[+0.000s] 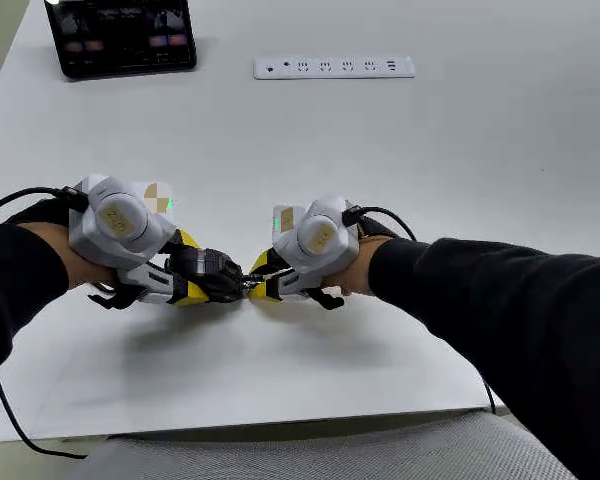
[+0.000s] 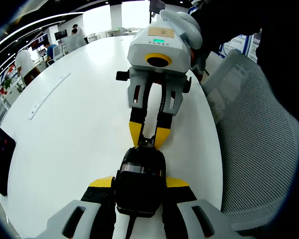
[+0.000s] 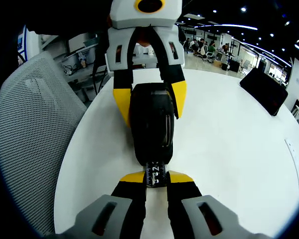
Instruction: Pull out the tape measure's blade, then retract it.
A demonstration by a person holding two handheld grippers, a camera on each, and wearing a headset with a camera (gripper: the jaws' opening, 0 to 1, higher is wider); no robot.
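Left gripper (image 1: 192,267) clamps the tape measure (image 1: 216,275), right gripper (image 1: 261,279) at three o'clock pinches its blade (image 3: 155,175) — pull-out seemingly barely begun, retraction undone.

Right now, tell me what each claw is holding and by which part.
The left claw clamps the tape measure by its black case; the right claw pinches the blade just outside the case.

tape measure (image 3: 150,124): glossy black plastic | table (image 1: 280,150): smooth matt white | chair (image 2: 254,149): mesh
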